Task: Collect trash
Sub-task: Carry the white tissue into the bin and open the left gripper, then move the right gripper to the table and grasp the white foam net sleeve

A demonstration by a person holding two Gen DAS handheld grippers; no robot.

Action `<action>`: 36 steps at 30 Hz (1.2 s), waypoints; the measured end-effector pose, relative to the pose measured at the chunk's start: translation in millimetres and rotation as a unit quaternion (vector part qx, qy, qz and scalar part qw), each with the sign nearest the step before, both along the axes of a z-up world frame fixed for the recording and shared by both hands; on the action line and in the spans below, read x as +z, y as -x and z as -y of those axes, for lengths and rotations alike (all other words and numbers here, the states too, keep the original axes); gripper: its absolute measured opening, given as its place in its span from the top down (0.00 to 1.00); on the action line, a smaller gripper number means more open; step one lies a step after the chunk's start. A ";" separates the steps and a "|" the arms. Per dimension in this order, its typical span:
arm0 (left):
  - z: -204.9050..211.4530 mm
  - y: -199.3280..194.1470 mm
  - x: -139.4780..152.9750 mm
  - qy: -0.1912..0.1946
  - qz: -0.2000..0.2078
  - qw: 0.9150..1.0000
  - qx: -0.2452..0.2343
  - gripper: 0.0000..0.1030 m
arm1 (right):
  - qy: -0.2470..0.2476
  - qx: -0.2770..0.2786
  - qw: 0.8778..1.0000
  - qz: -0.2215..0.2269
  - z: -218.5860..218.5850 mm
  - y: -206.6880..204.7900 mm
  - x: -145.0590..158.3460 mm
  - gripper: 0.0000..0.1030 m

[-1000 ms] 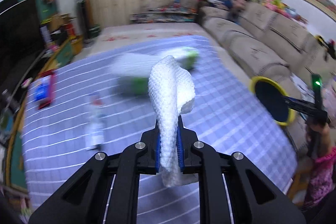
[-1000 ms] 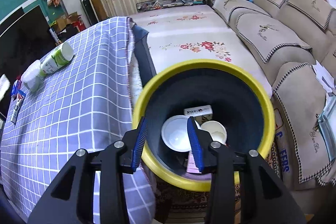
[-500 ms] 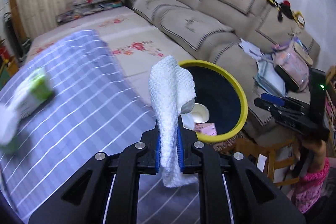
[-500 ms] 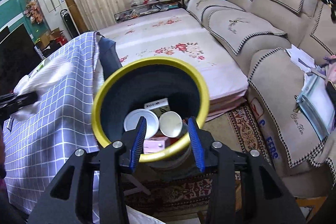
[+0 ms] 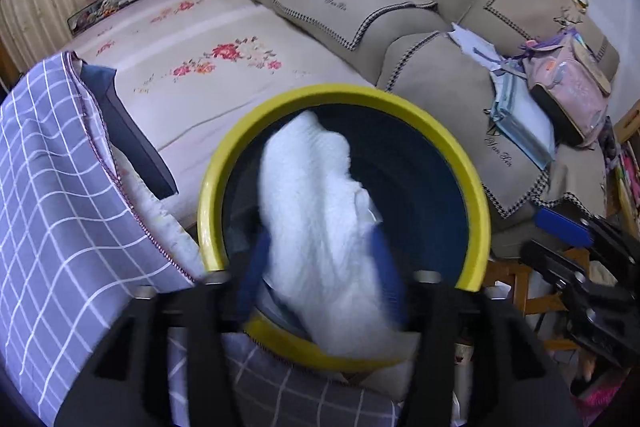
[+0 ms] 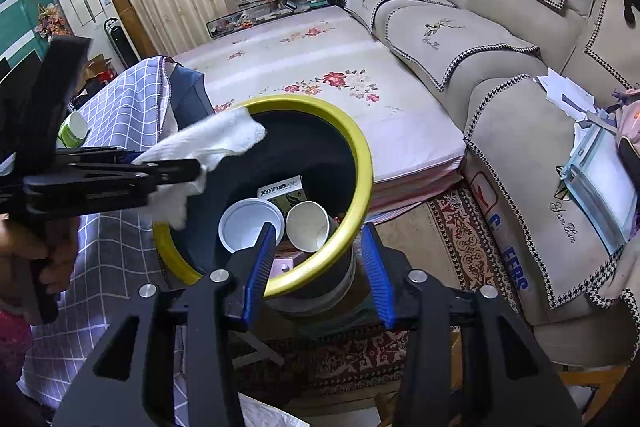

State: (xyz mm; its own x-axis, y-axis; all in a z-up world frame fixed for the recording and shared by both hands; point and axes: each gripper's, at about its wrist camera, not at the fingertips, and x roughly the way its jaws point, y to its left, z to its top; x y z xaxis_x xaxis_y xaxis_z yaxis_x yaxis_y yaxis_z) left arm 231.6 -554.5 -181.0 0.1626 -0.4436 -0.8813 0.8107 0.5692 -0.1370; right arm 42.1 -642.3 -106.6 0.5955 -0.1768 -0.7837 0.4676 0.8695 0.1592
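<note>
A white crumpled tissue point(image 5: 320, 227) hangs between the spread jaws of my left gripper point(image 5: 320, 279), right over the mouth of the black bin with a yellow rim point(image 5: 472, 187). The right wrist view shows the tissue point(image 6: 208, 143) at the left gripper's tip point(image 6: 176, 175) above the bin rim point(image 6: 364, 163). Inside lie a white lid point(image 6: 248, 223), a paper cup point(image 6: 308, 231) and a small box point(image 6: 280, 191). My right gripper point(image 6: 320, 267) is open, its fingers astride the bin's near rim, touching nothing.
The table with the lilac checked cloth point(image 5: 60, 207) stands left of the bin; a green-white bottle point(image 6: 72, 131) lies on it. A beige sofa point(image 6: 500, 39) with papers and a bag runs along the right. A floral mat point(image 6: 320, 67) and patterned rug point(image 6: 460, 227) cover the floor.
My left gripper swung from the table to above the bin, and its jaws have spread around the tissue. The right gripper has drawn slightly back from the bin.
</note>
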 end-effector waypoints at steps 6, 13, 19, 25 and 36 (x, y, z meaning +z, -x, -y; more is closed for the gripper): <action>-12.2 -5.5 -1.2 0.017 -0.021 0.999 0.022 0.23 | 0.000 0.004 1.000 -0.004 -4.7 0.1 0.2 0.58; -89.0 21.1 54.0 0.080 0.029 0.995 0.055 0.14 | -0.001 0.024 1.000 -0.001 -18.6 -7.6 0.6 0.57; -202.0 41.8 91.3 0.119 0.063 0.983 0.124 0.12 | -0.001 0.060 0.998 -0.004 -43.5 -28.2 -0.8 0.56; -318.4 55.4 104.8 0.118 0.110 0.960 0.228 0.11 | 0.009 0.112 0.994 0.003 -82.1 -56.5 9.4 0.56; -469.5 82.0 102.2 0.111 0.138 0.915 0.364 0.09 | 0.018 0.240 0.970 0.039 -195.7 -126.2 46.6 0.56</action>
